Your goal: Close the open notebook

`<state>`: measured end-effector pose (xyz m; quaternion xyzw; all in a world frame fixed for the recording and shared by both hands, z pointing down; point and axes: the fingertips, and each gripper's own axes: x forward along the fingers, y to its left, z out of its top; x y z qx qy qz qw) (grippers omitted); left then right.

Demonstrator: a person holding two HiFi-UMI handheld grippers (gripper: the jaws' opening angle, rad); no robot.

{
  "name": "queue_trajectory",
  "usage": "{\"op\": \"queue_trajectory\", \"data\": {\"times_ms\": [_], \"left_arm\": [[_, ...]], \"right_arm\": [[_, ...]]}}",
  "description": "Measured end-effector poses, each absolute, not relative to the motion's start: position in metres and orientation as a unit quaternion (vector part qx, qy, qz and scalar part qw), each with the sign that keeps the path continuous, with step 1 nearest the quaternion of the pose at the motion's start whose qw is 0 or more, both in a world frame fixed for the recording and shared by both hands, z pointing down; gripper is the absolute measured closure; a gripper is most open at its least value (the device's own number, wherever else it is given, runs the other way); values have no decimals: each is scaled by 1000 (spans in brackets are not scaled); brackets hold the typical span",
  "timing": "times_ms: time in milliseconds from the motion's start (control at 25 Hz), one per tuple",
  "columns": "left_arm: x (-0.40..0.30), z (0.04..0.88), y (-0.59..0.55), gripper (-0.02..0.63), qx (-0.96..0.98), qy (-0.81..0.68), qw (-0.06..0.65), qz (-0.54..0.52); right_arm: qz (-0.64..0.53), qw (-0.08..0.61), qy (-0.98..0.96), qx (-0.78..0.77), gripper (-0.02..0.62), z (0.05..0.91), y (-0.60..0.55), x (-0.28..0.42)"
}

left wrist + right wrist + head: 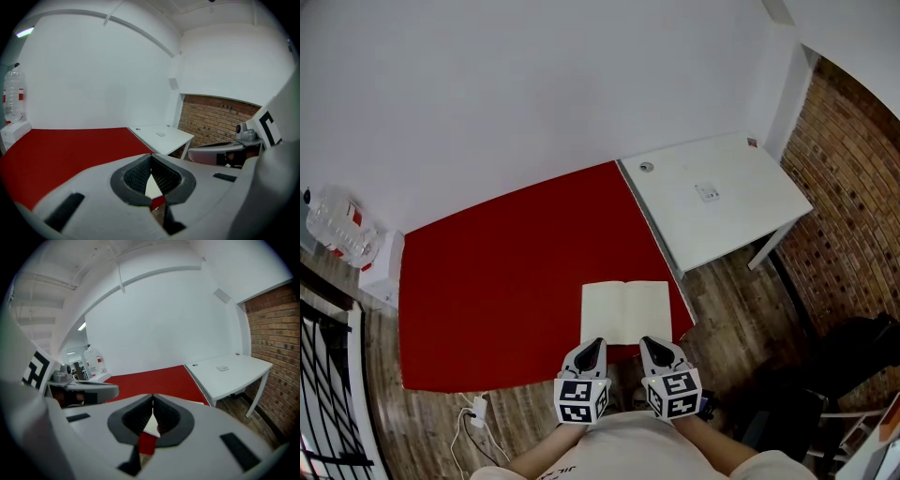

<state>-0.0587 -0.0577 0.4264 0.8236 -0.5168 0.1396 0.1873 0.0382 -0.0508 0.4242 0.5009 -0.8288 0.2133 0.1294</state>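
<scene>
Both grippers were found closed and empty. In each gripper view the jaws met at their tips with nothing between them. In the head view, the left gripper [594, 345] and right gripper [650, 344] sat side by side at bottom centre. The notebook [626, 312] lay just above them, open and flat on the red table [506, 272] near its lower right corner.

The notebook was judged light, with limp pages and probably a stiffer cover. The outer edge of one half should be taken and folded over about the spine.

Its near edge was covered by the jaw tips, so contact could not be confirmed. Only a pale sliver of page was seen beneath the jaws in the gripper views. The cover and thickness could not be made out.
</scene>
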Motion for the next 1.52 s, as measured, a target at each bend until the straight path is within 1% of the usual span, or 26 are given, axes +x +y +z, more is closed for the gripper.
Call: {"op": "queue_trajectory", "data": {"times_ms": [640,840,1520], "left_arm": [[-56,452,-55,600,826,-499,206,164],[-47,466,-57,600,835,-483,195,177],[-23,522,-46,600,837,-457,218,207]], "right_arm": [[233,140,-815,511,589,450,-45,47],[230,144,-808,523,589,461,-43,58],[261,177,-773,551,588,537,-38,96]]}}
